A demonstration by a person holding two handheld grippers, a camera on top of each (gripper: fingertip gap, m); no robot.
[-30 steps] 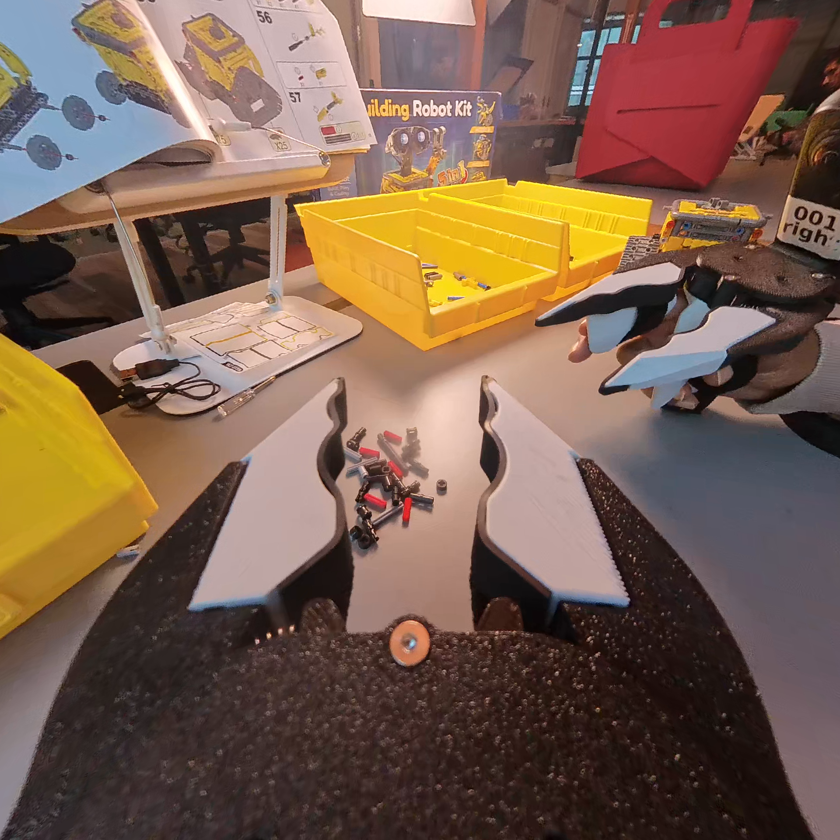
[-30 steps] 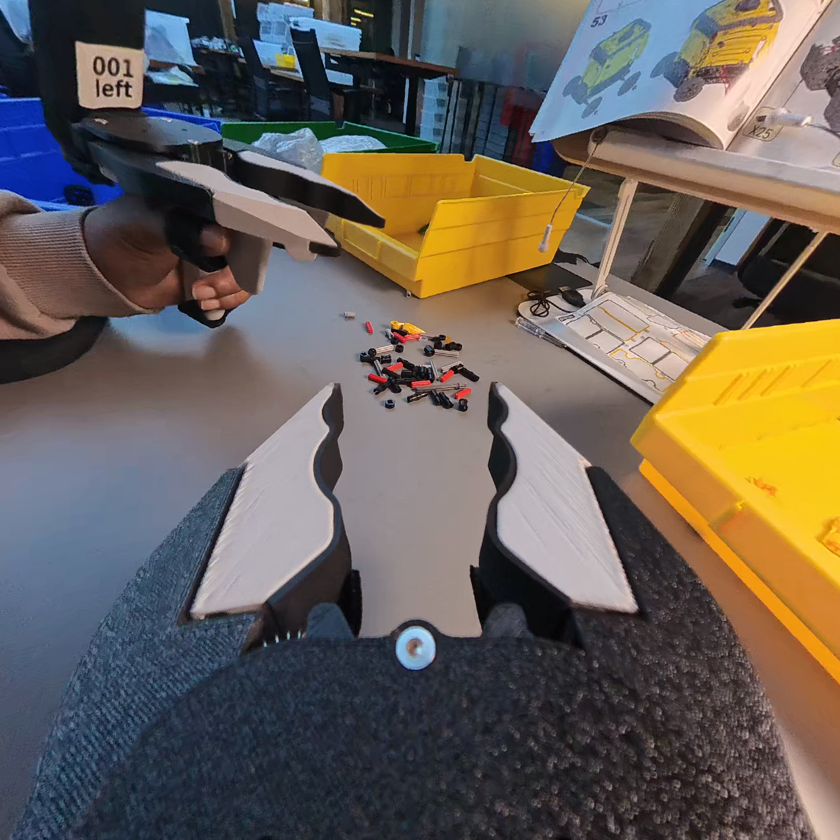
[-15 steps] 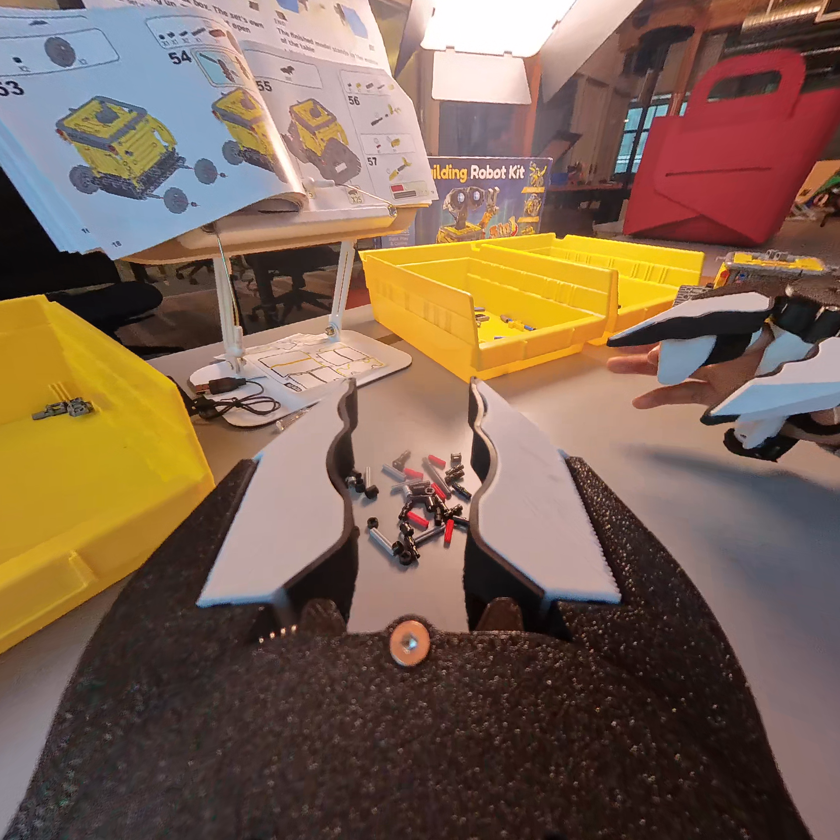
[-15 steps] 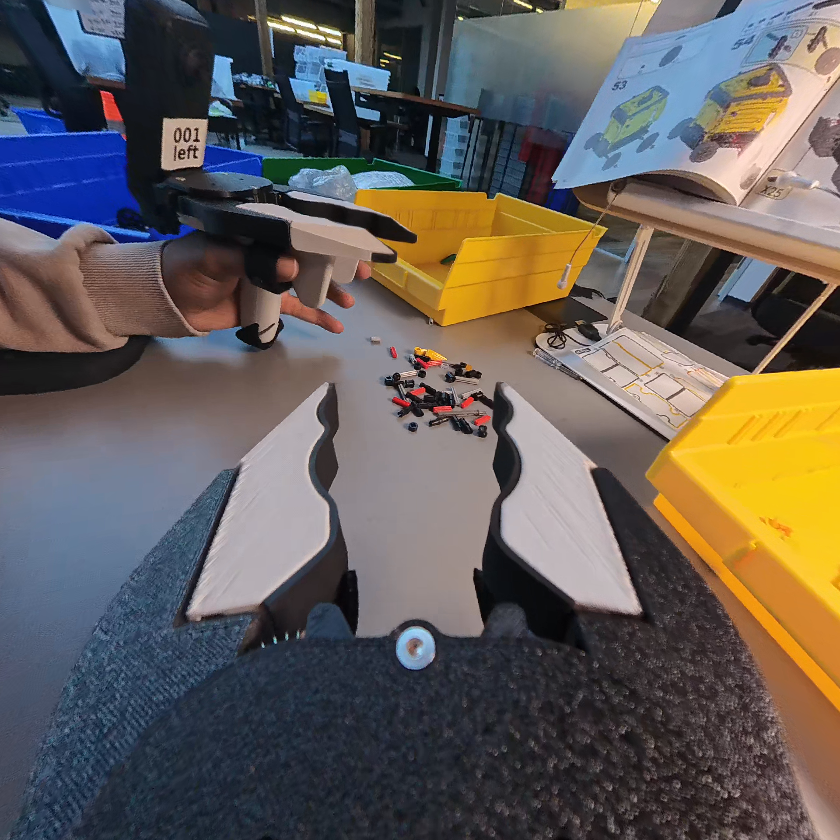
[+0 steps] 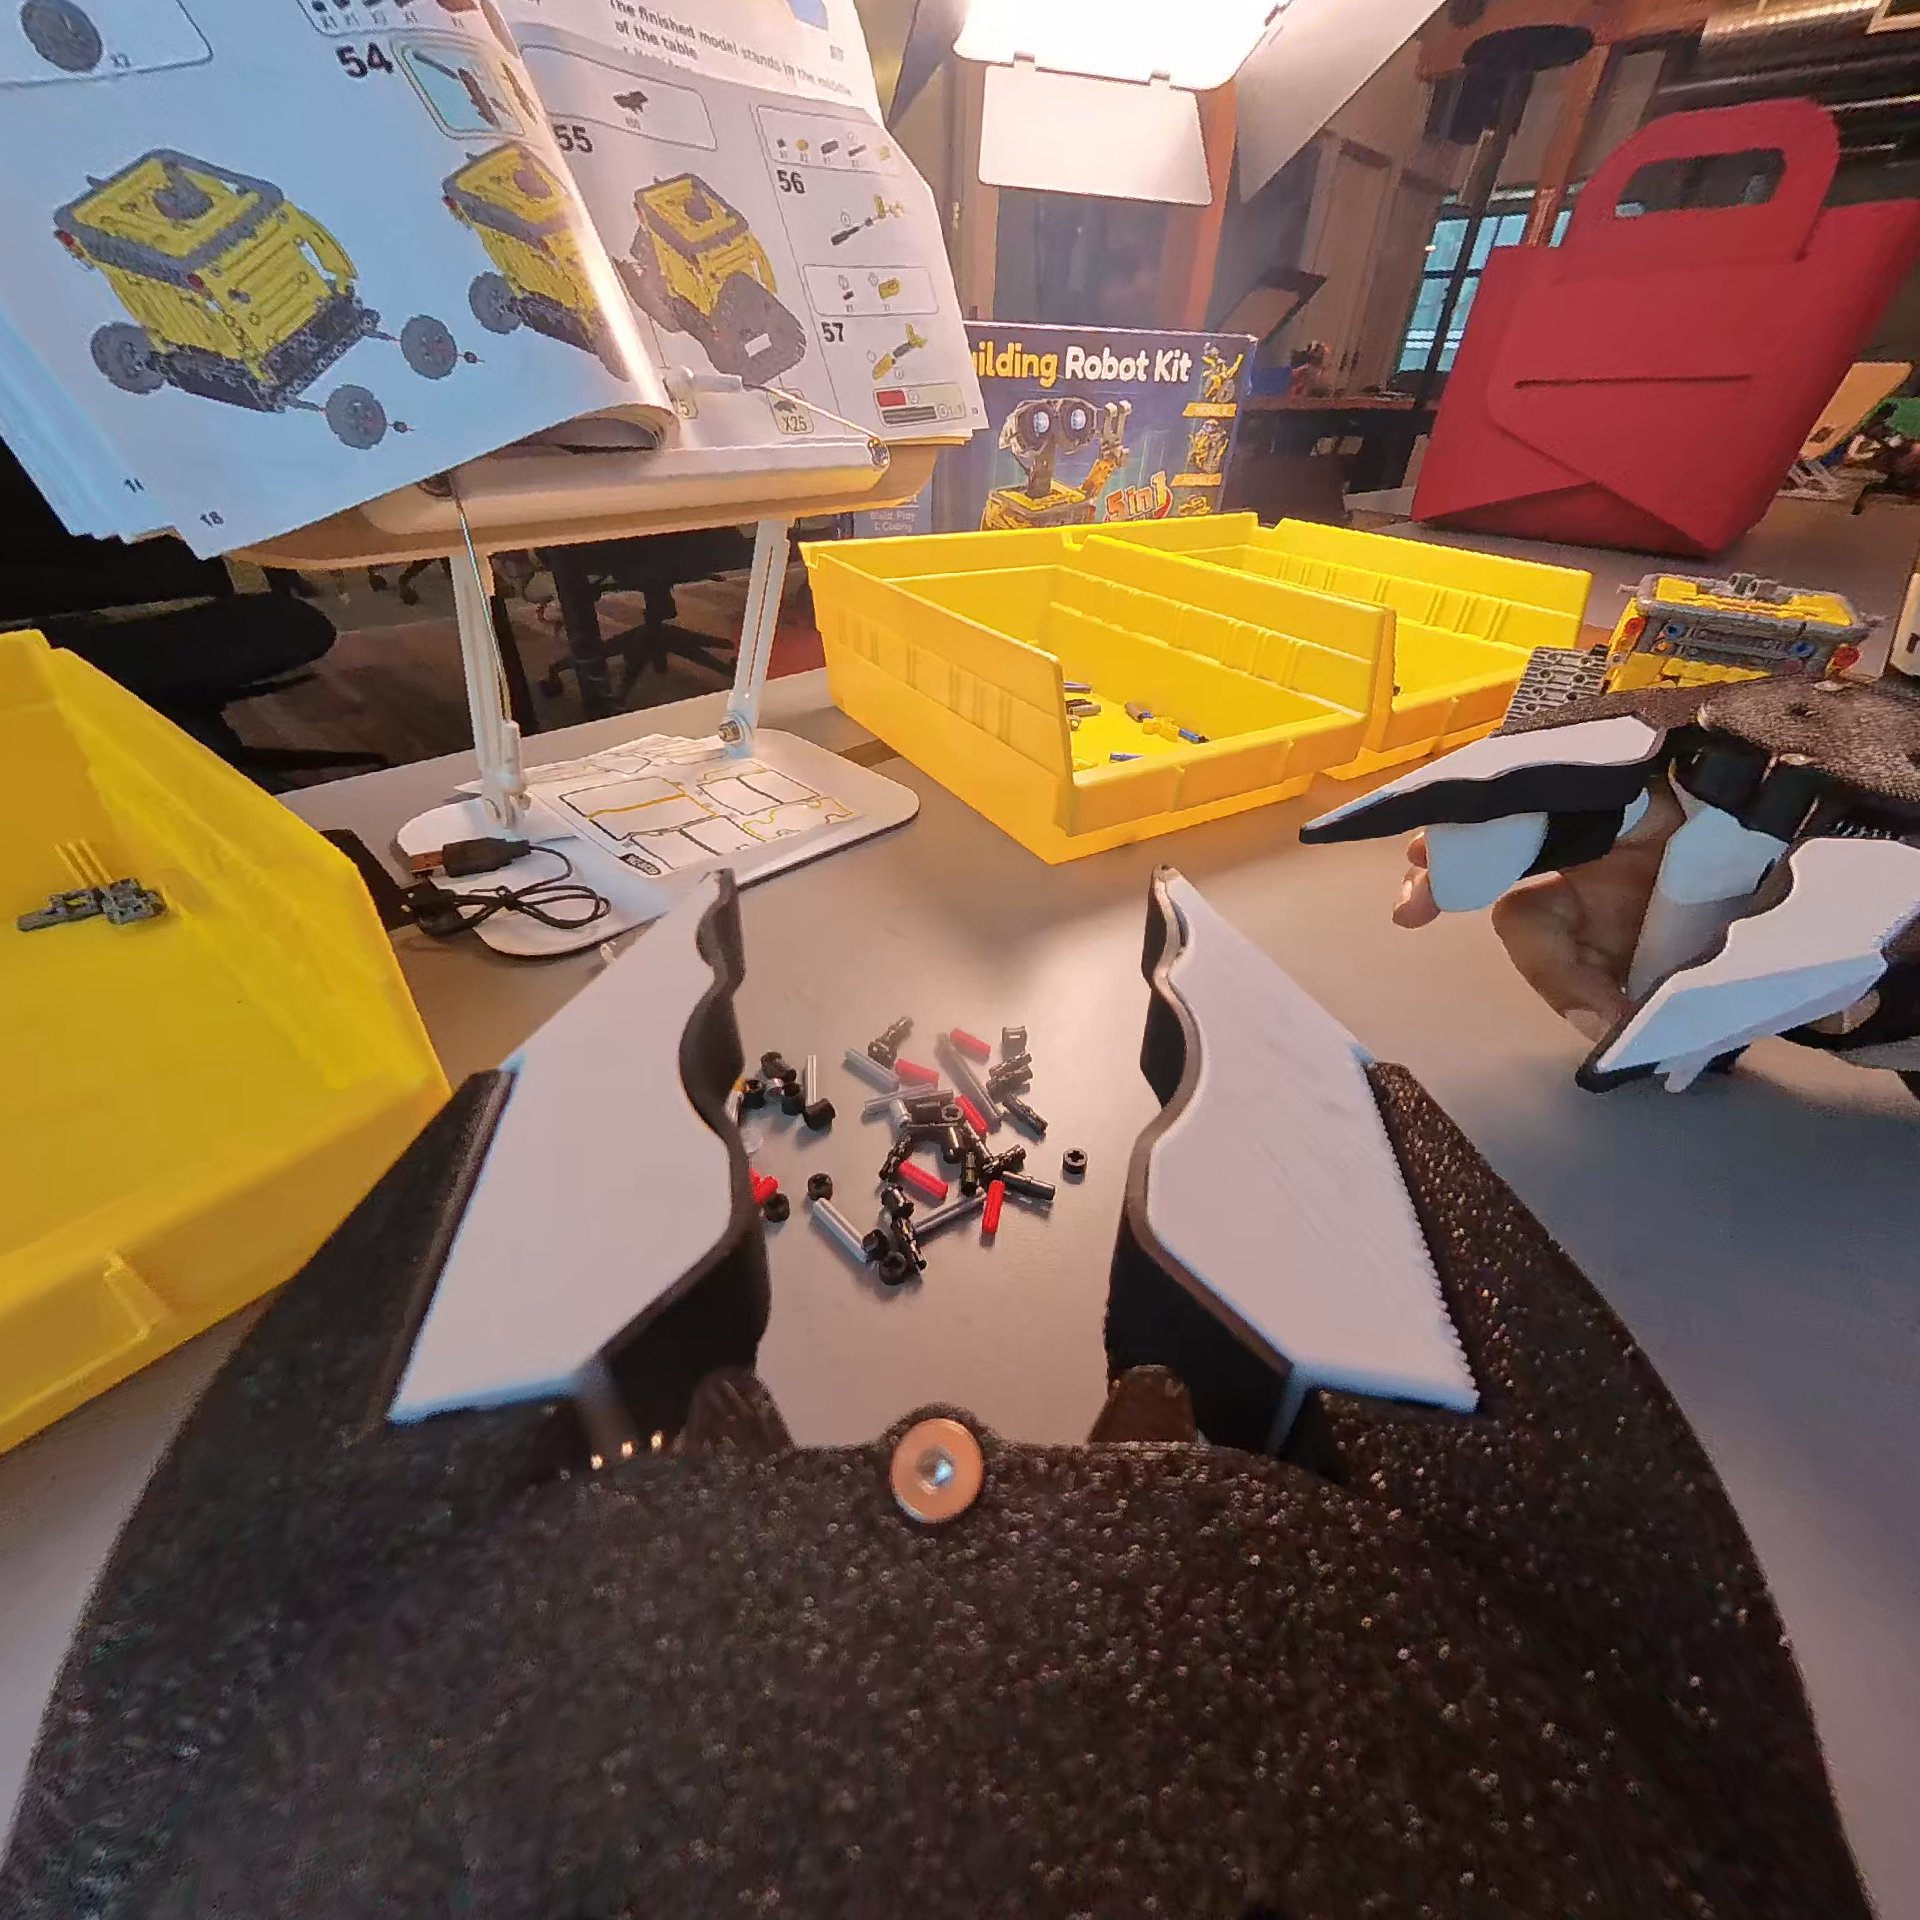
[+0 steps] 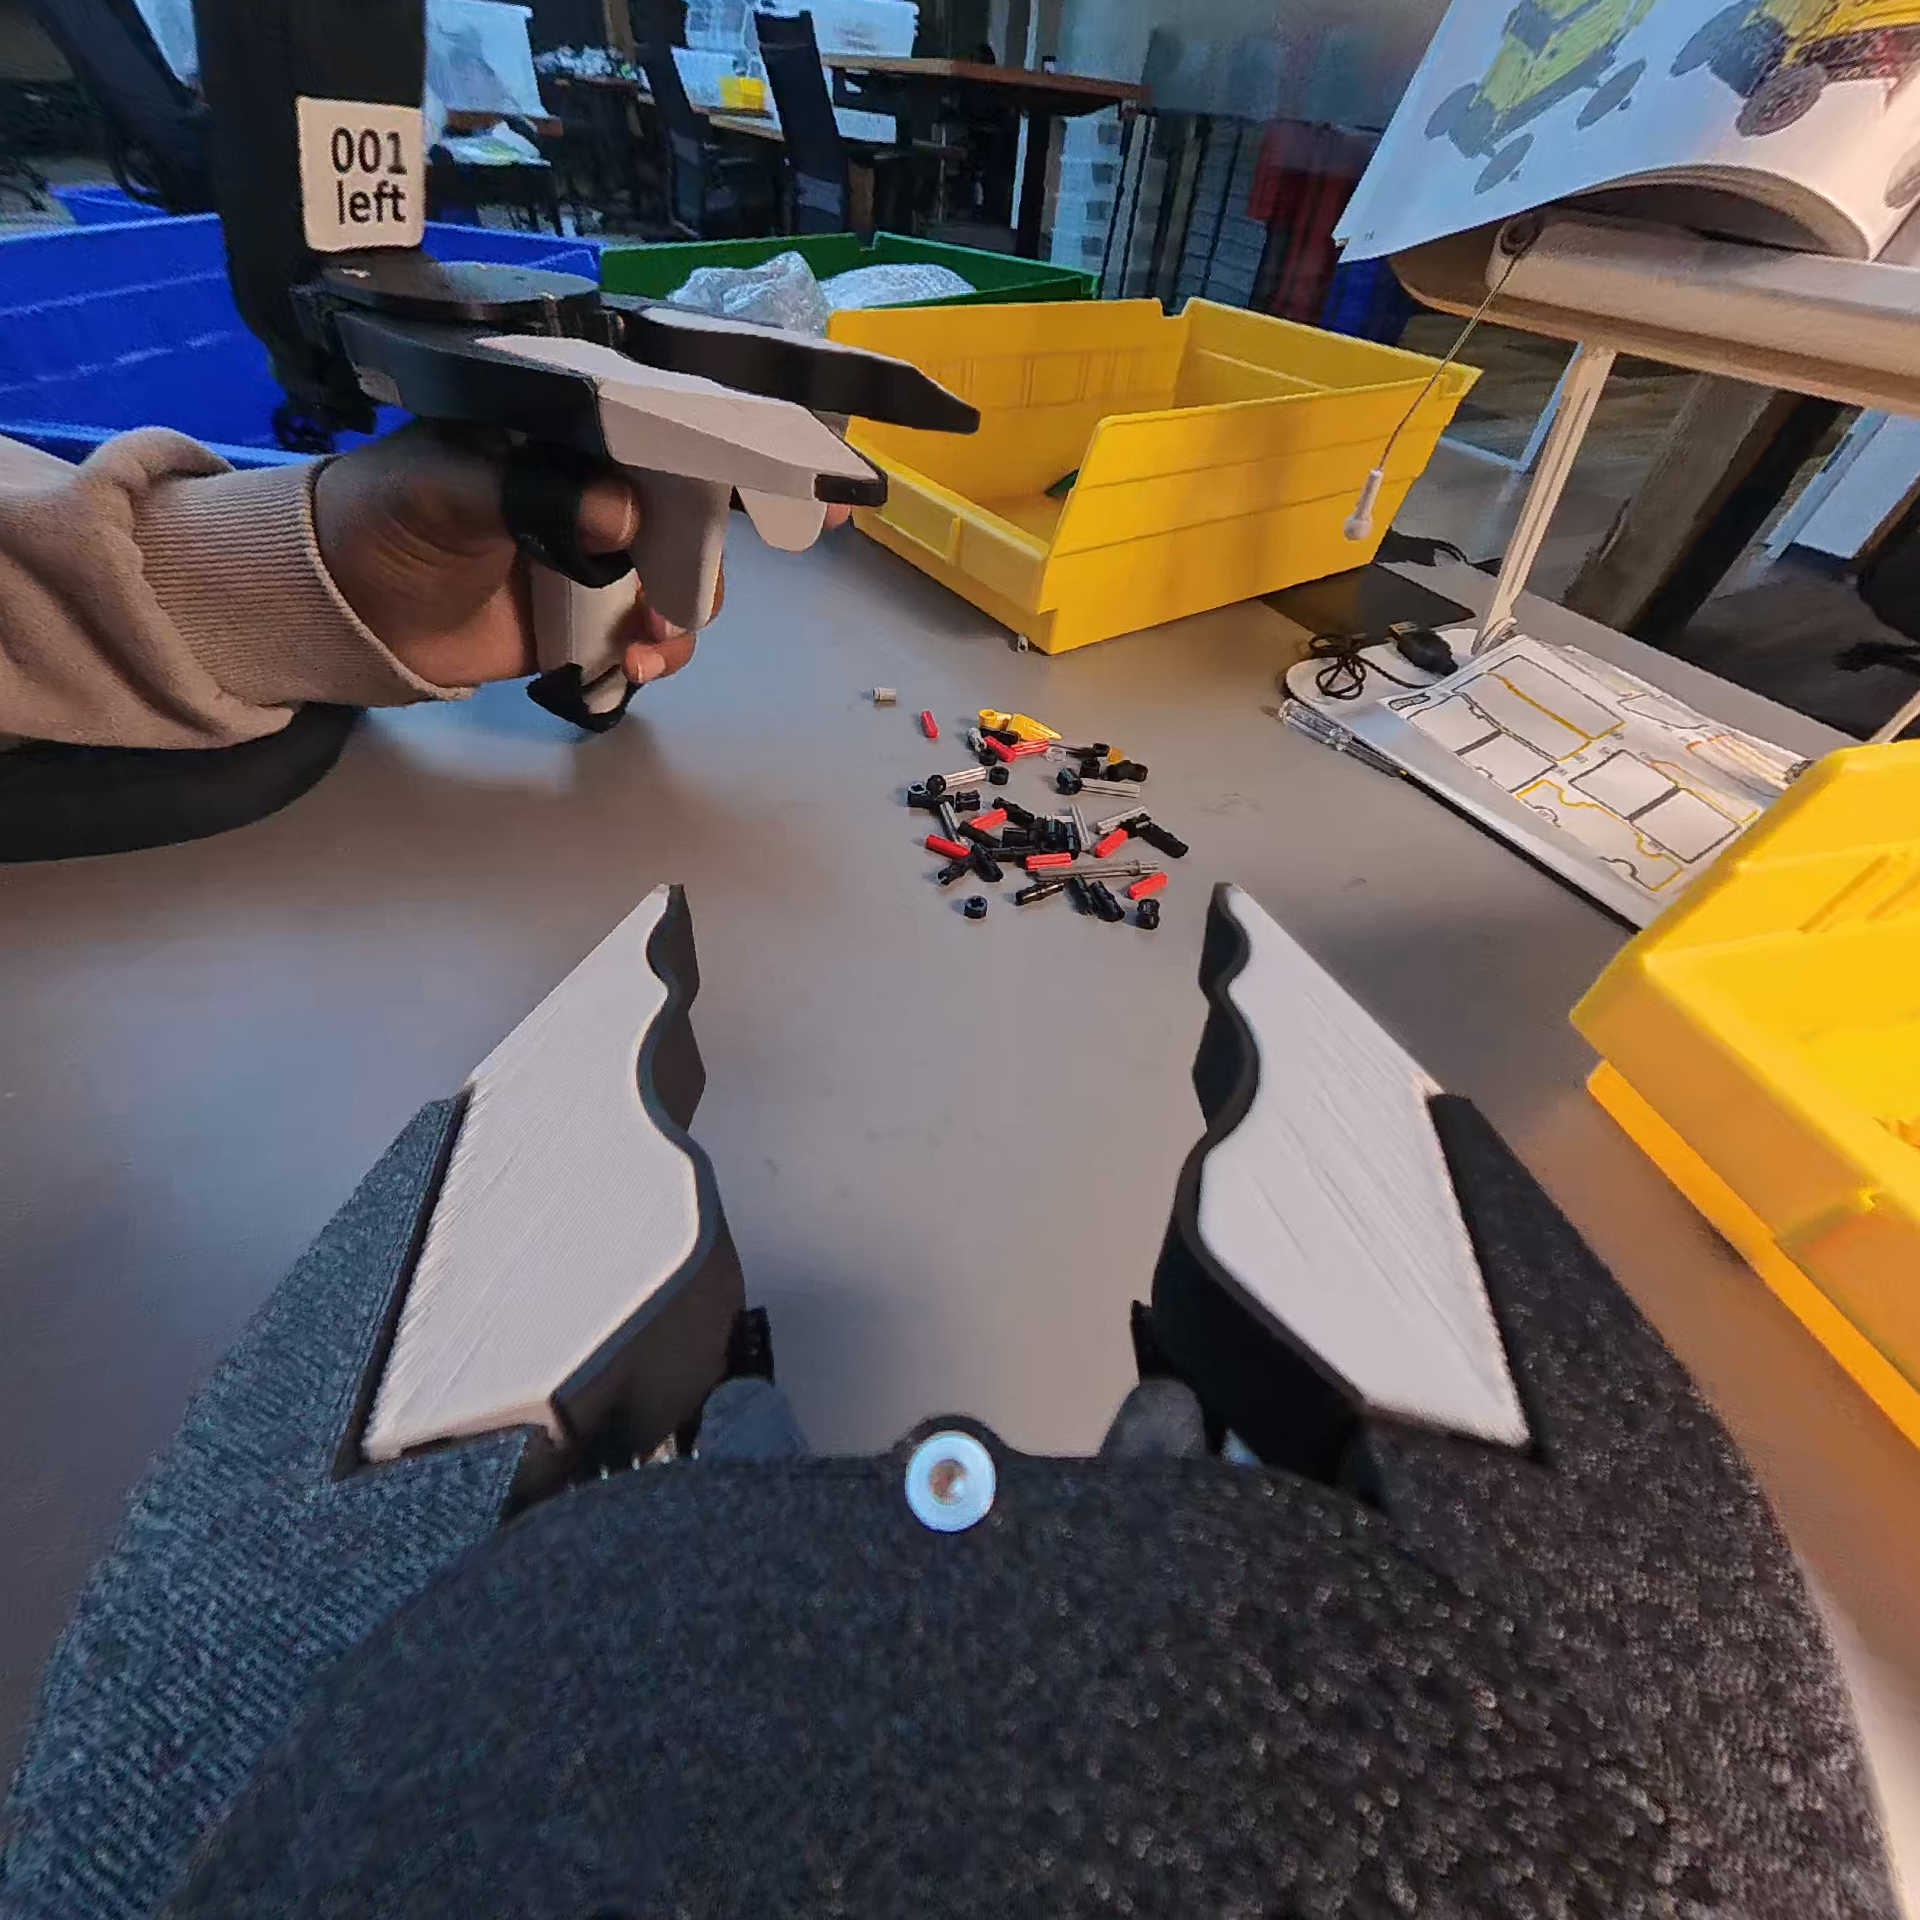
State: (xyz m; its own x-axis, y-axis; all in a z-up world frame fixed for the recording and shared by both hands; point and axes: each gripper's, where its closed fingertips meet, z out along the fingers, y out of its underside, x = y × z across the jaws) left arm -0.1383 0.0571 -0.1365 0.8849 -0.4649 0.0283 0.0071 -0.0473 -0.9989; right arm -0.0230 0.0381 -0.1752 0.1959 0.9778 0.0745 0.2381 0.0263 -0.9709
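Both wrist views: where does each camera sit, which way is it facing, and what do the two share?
Left wrist view: sits behind the open left gripper, looking forward and down at the pile of small pins framed between its fingers; the right gripper shows at right.
Right wrist view: sits behind the open right gripper, looking across the grey table at the same pile, which lies ahead of its tips; the left gripper and a sleeved hand show at upper left.
Shared: pile, table, instruction booklet on its stand.
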